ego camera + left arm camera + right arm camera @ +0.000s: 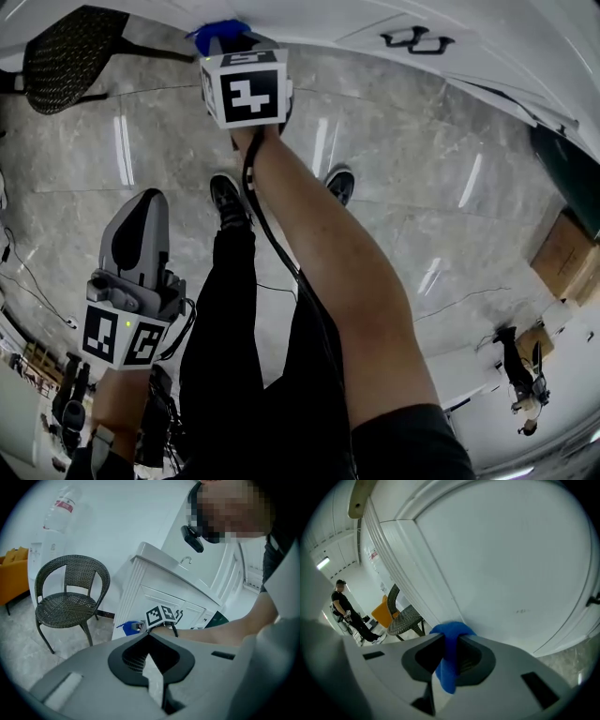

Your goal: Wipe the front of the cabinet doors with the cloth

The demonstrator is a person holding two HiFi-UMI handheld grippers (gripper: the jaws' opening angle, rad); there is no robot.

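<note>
1. White cabinet point(501, 564) — its door front fills the right gripper view.
2. Wicker chair point(70, 602) stands just beside the cabinet's side.
3. Left gripper point(151, 637) is held well back from the cabinet, jaws together on nothing.
4. Right gripper point(449, 641) clamps the blue cloth point(447, 667) — its bunched end right at the door.

My right gripper point(451, 641), jaws clamped on the cloth point(447, 672), sits close against the cabinet door point(501, 573), so no room ahead. Wicker chair point(66, 56) crowds my left. Floor point(403, 178) on my right is open.
</note>
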